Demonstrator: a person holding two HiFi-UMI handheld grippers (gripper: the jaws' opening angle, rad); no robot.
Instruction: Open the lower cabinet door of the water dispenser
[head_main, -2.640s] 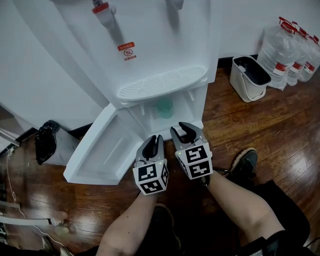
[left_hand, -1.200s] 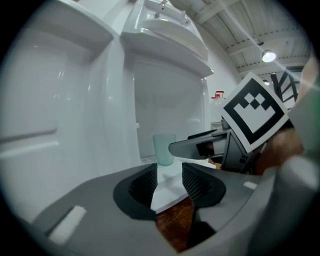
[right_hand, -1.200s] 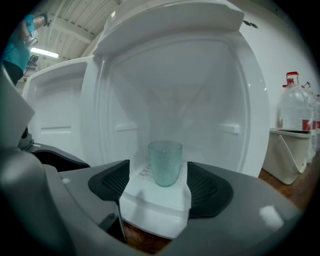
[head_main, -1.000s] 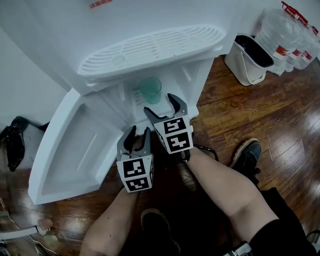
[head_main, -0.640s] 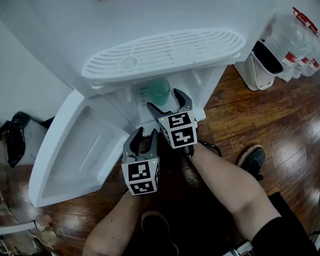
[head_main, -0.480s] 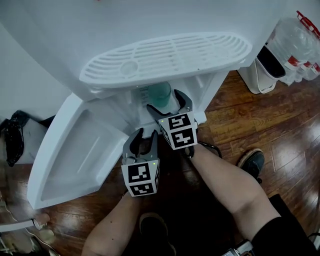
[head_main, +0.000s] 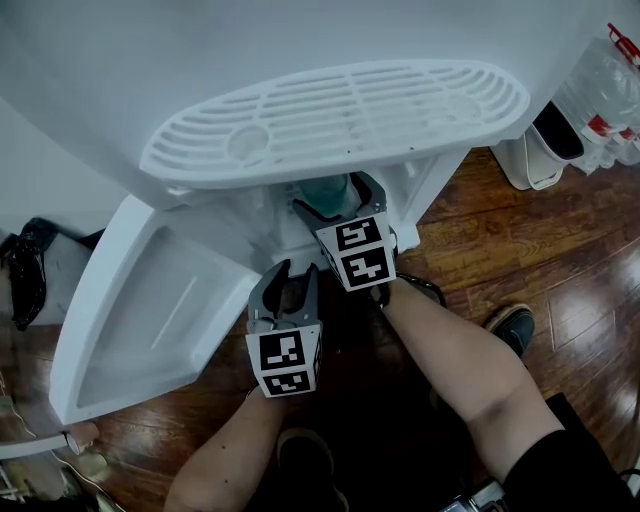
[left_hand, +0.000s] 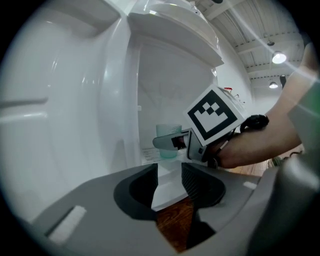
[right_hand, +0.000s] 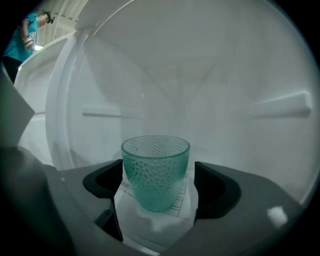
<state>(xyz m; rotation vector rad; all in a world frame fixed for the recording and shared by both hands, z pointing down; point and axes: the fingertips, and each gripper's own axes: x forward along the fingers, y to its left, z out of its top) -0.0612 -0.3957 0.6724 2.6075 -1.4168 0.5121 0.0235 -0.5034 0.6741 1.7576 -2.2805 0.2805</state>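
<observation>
Right gripper (head_main: 334, 200), its jaws just opened wide around the green cup (right_hand: 156, 172) and not yet gripping, cabinet door (head_main: 150, 310) already swung open to its left, should centre on the cup before squeezing gently.

right gripper (head_main: 335, 198) just opened wide, left gripper (head_main: 296, 270) ajar
</observation>
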